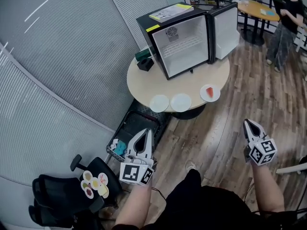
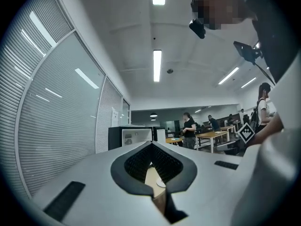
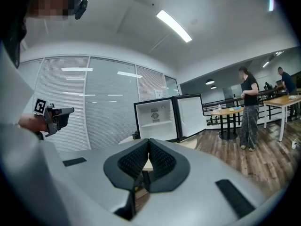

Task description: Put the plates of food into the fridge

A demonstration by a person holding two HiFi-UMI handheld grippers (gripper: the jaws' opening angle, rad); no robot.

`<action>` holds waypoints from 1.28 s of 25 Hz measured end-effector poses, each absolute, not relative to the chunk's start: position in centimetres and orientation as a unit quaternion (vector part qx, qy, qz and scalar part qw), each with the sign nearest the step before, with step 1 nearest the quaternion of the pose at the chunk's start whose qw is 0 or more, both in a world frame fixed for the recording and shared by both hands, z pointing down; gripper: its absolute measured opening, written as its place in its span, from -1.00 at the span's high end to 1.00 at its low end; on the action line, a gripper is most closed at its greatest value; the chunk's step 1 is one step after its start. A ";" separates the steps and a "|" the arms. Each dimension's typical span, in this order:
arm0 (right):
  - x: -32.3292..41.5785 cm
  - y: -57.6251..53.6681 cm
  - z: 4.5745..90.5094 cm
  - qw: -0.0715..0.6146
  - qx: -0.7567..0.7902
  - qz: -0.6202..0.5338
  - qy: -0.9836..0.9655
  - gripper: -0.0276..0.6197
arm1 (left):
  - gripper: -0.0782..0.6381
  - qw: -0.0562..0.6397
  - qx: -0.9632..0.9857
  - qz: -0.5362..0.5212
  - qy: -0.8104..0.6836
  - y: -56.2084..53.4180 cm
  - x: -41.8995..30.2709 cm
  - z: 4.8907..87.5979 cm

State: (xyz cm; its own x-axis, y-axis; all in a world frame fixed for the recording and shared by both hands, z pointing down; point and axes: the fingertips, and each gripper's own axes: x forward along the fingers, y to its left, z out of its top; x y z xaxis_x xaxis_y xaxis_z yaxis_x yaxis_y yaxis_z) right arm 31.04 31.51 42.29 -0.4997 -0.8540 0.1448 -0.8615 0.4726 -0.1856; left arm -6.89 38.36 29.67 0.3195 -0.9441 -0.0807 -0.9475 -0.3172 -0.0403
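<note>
A black mini fridge stands on a round beige table, its door swung open to the right and its white inside bare. Along the table's near edge lie three white plates. The right plate carries a red piece of food. What is on the left plate and the middle plate I cannot make out. My left gripper and right gripper are both shut and hold nothing. They hang well short of the table and point toward the fridge.
A black box sits on the table left of the fridge, and papers lie on the fridge top. A dark crate stands under the table's near left side, with a black chair beside it. A person stands by another round table. Blinds cover the glass wall at left.
</note>
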 end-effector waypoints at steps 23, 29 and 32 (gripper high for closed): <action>23.8 13.7 46.0 0.015 0.547 0.147 -0.824 0.90 | 0.78 0.016 -0.882 0.032 0.469 13.1 -9.9 31.1; 25.2 9.9 50.8 0.031 0.579 0.205 -0.789 0.90 | 0.78 0.028 -0.887 0.020 0.460 9.7 -9.0 31.0; 26.1 7.9 53.3 0.033 0.585 0.228 -0.778 0.90 | 0.78 0.027 -0.889 0.005 0.457 7.6 -8.2 32.1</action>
State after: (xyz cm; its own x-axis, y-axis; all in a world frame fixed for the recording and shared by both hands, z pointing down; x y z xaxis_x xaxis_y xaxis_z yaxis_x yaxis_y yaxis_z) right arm 26.10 7.85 53.27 -0.3141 -0.8944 0.3184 -0.9247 0.2122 -0.3159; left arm -8.21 7.60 32.09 0.5817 -0.8127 -0.0336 -0.8132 -0.5803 -0.0440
